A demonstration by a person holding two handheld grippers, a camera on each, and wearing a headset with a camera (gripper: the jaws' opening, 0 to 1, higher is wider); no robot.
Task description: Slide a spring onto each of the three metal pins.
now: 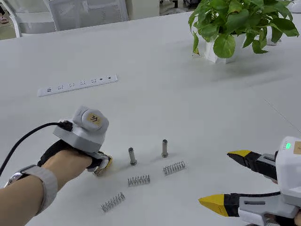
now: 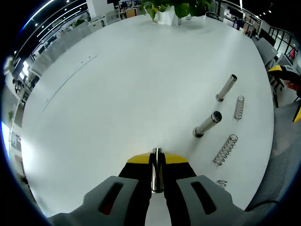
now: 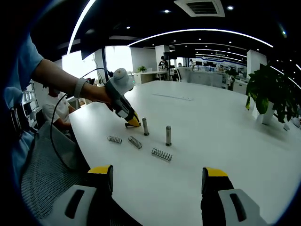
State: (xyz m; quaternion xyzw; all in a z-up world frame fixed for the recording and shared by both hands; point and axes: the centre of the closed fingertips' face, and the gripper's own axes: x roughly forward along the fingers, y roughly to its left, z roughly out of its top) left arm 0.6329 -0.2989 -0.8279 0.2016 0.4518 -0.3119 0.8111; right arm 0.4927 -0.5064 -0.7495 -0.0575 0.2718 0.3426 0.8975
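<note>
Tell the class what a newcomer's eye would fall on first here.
Two metal pins stand upright mid-table, with three springs lying loose in front of them. Beside them the left gripper is shut on a third pin, and the right gripper hangs open at the near right. A potted plant sits far right.

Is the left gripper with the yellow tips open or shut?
Shut: the left gripper has its jaws closed on a slim silver metal pin.
</note>
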